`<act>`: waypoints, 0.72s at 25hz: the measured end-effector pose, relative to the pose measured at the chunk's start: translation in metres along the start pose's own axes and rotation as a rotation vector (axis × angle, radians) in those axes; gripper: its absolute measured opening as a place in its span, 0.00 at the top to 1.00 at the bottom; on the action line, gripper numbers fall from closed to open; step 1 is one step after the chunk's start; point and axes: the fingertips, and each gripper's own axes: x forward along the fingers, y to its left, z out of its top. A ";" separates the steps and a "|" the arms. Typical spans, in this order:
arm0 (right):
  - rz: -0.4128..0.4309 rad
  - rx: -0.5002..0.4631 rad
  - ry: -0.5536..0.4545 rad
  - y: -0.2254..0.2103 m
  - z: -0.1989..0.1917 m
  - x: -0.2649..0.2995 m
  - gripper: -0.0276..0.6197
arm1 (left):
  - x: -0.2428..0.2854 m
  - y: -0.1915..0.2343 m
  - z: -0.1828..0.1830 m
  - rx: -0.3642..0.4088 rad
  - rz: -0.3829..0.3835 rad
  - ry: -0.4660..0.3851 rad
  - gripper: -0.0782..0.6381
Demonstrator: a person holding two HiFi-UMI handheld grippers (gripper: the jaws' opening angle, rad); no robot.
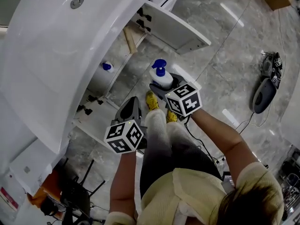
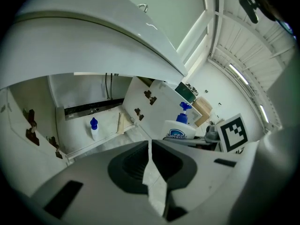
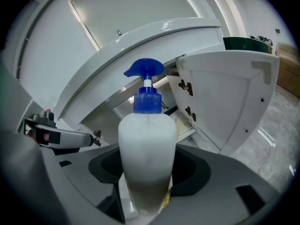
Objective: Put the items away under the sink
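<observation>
1 small bottle (image 1: 108, 66) already stood inside the open cabinet (image 1: 97, 84) under the sink (image 1: 56, 55). My left gripper (image 1: 131, 108) was pressed closed on nothing. My right gripper (image 1: 166, 89) clamped the pump bottle (image 1: 161, 77) upright, short of the cabinet, so 1 item remained. The sink hid most of the cabinet.

Lower middle of the frame: a pale yellow short-sleeved top (image 1: 187, 191), ribbed trousers (image 1: 161, 139) that ran from light to dark, and yellow shoes (image 1: 151, 101) at centre. The left gripper (image 1: 132, 106) and right gripper (image 1: 164, 86) were grey-shelled. Each wore a cube (image 1: 124, 136) of black-and-white square markers, and dark scooped pads (image 2: 126, 165) lined the jaws.
</observation>
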 end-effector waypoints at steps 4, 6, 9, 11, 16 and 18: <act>0.016 0.000 -0.011 -0.008 -0.004 0.026 0.53 | 0.019 0.013 0.003 0.017 0.001 0.013 0.81; 0.022 -0.006 -0.019 -0.012 -0.004 0.038 0.53 | 0.028 0.020 0.006 0.029 0.003 0.012 0.81; 0.020 -0.015 -0.032 -0.020 -0.003 0.056 0.53 | 0.042 0.029 0.008 0.050 0.006 0.016 0.81; 0.016 -0.018 -0.037 -0.024 -0.003 0.068 0.53 | 0.050 0.036 0.007 0.063 0.013 0.027 0.81; 0.012 -0.036 -0.045 -0.036 -0.007 0.098 0.53 | 0.070 0.050 0.006 0.070 0.031 0.027 0.81; 0.012 -0.041 -0.047 -0.041 -0.009 0.111 0.53 | 0.078 0.056 0.006 0.076 0.041 0.023 0.81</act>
